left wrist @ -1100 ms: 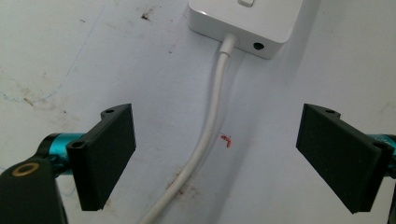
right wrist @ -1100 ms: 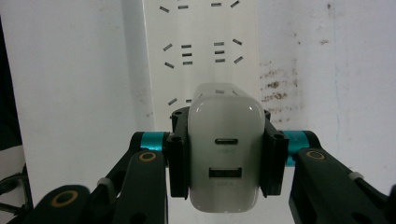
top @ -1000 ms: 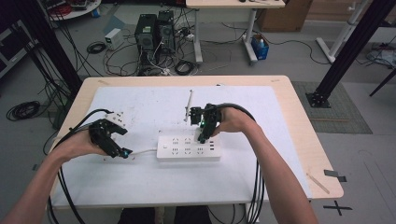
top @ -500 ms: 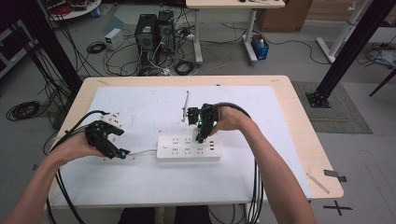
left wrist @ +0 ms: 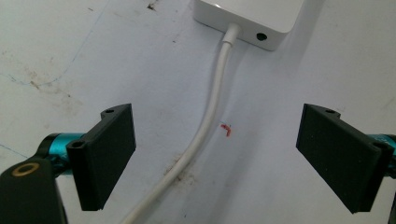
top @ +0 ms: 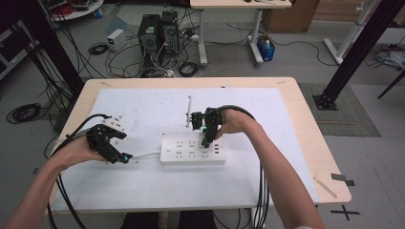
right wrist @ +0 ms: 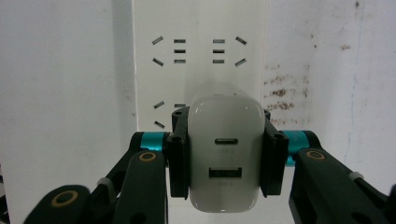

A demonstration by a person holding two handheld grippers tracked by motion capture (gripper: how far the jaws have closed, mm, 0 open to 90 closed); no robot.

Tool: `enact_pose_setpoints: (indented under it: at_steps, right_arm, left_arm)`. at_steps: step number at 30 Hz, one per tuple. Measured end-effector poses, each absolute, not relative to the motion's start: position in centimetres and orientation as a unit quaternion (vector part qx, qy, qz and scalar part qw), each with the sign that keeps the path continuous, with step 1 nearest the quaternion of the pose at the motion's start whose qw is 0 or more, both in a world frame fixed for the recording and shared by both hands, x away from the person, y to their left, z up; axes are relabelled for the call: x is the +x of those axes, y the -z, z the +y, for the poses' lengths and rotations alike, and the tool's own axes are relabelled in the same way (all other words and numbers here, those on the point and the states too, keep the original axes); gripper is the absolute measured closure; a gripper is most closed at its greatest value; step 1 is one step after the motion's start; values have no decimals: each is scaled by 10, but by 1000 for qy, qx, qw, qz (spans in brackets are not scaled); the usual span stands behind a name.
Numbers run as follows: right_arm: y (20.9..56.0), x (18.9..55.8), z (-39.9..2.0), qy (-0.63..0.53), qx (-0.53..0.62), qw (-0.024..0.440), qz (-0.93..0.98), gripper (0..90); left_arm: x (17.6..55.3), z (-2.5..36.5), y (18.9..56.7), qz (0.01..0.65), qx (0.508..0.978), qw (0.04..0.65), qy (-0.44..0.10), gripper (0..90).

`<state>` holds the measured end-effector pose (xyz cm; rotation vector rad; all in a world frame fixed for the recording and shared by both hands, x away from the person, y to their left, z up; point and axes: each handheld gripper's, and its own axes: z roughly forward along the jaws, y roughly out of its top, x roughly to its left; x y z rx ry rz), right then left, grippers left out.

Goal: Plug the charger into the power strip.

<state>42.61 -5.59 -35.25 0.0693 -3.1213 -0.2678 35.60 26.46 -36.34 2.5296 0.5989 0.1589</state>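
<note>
A white power strip (top: 191, 151) lies on the white mat, its sockets (right wrist: 201, 51) facing up. My right gripper (top: 206, 137) points down at the strip's right part, shut on a white USB charger (right wrist: 224, 154) that it clamps by both sides. The charger hangs right over the strip's sockets; whether its prongs are in I cannot tell. My left gripper (top: 122, 157) rests to the left of the strip, open (left wrist: 229, 149), and its jaws straddle the strip's white cable (left wrist: 212, 107) without touching it. The strip's end (left wrist: 252, 18) lies just ahead.
A thin grey rod (top: 189, 110) lies on the mat behind the strip. Black cables trail from both grippers over the table's near edge (top: 191, 210). Computer towers (top: 155, 33) and tangled cords sit on the floor beyond the far edge.
My right gripper has shifted slightly left and lower over the strip with the charger in it. The left gripper has stayed where it was.
</note>
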Motion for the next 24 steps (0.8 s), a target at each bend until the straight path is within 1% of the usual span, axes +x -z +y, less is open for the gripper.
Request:
enact_pose_setpoints:
  at_steps: [20,24]
  right_arm:
    - [356,428,-51,74,21,4,-997,622]
    - [356,424,-49,72,39,-8,-997,622]
  left_arm:
    - [353,264,364,218,936,270,-64,120]
    - [353,264,364,221,934,272,-65,120]
